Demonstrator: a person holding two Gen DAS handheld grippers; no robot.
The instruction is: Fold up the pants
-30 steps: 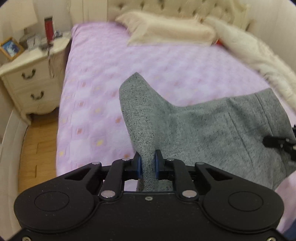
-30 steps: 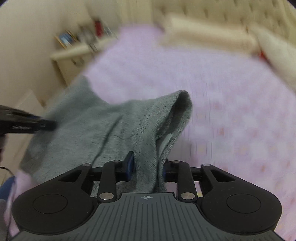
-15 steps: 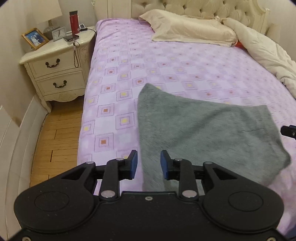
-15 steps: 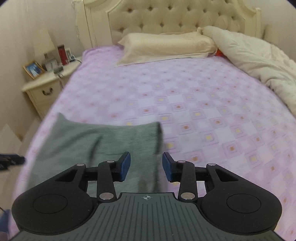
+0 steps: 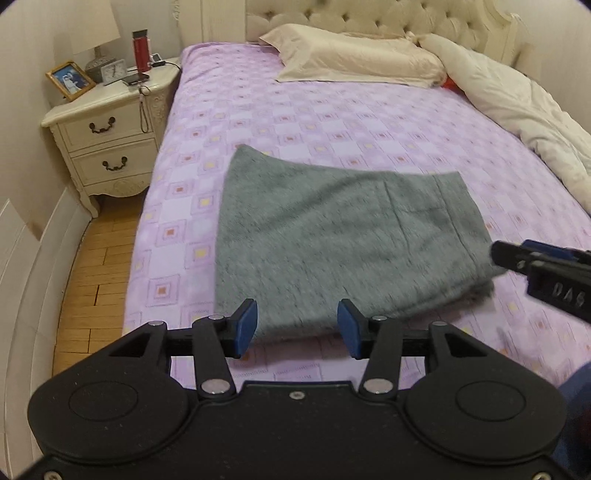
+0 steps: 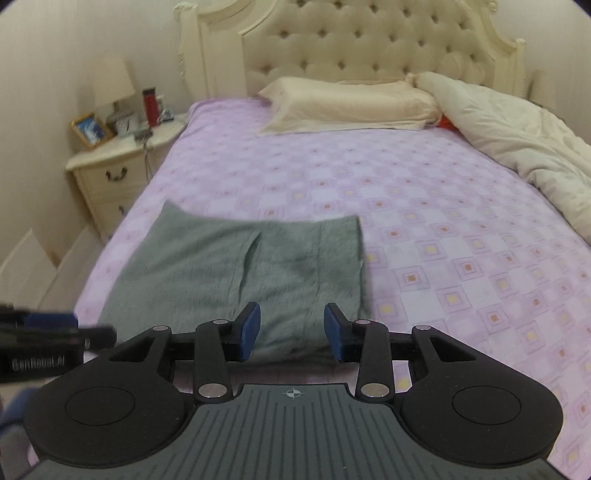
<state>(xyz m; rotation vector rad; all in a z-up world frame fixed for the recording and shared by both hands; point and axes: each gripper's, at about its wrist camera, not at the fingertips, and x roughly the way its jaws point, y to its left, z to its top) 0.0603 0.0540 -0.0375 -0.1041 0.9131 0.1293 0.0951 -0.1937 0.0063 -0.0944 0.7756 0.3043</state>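
Lamp top cut off by the frame edge at far left; its shade blurred in the right wrist view. Nightstand carries a photo frame, a small clock, a red bottle and a dark flat item too small to identify. Wood floor beside it.

Pants, grey, folded into a flat block, lie on the purple checked bed cover near the foot edge, left of centre. Near edge partly hidden behind the left gripper; its fingers stand apart and are widening, pads clear of the cloth. How many layers the fold has cannot be told.

Right gripper: fingers apart, nothing clamped, pants edge seen through the gap. Its tip enters the left wrist view at right, blurred, by the pants' right corner.

Pillow at the headboard; cream duvet bunched far right, a red item mostly hidden between them.
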